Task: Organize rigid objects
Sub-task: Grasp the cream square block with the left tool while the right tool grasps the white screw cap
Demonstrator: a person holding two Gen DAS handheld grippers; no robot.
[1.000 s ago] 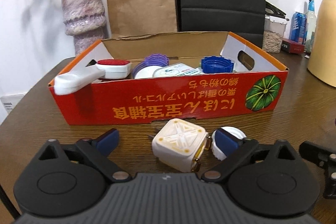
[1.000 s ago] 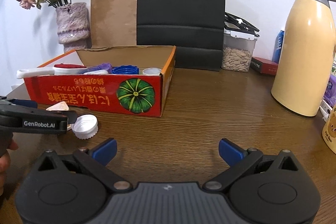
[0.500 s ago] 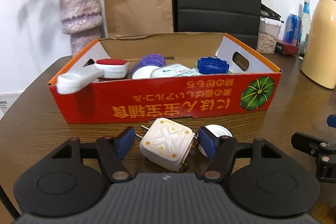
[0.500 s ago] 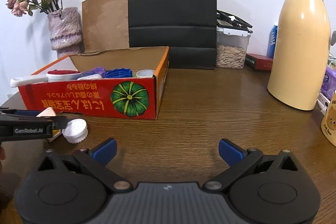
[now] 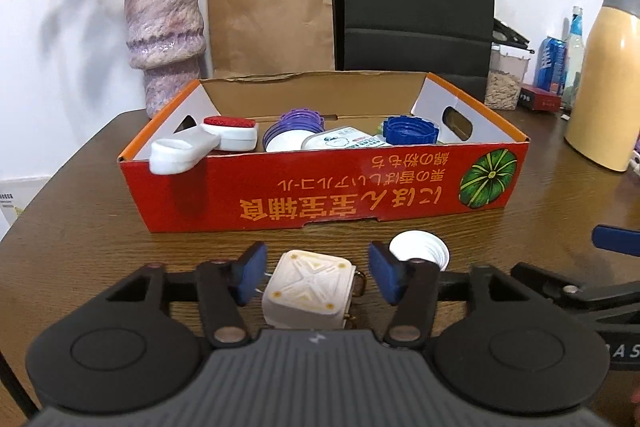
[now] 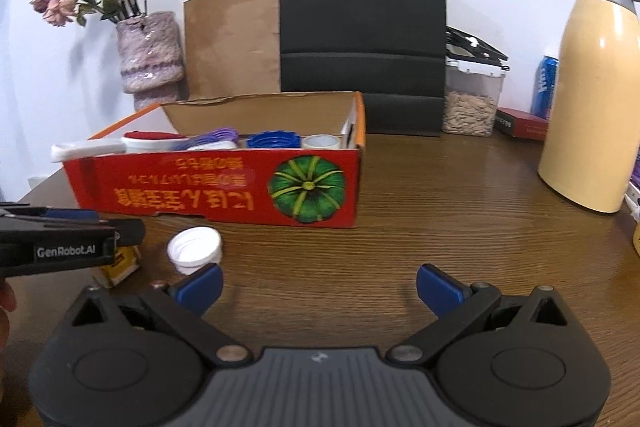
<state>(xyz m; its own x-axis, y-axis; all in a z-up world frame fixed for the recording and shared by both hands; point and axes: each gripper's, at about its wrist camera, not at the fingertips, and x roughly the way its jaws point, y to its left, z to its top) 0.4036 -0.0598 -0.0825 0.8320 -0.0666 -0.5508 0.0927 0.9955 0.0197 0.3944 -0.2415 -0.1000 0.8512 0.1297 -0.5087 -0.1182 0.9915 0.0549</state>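
On the wooden surface before the red box, the left hand-held gripper bracketed the cream plug adapter, partly open without contact, needing closure next; the right hand-held gripper was wide open and empty.

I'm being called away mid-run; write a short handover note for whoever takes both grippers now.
Left gripper: open, pads either side of the cream plug adapter on the table, not yet clamped.
Right gripper: open, empty, above bare table.
White cap lies on the table before the red box.
Done: blue cap, purple lids, white containers already in the box.
Left: box the adapter, then the white cap.
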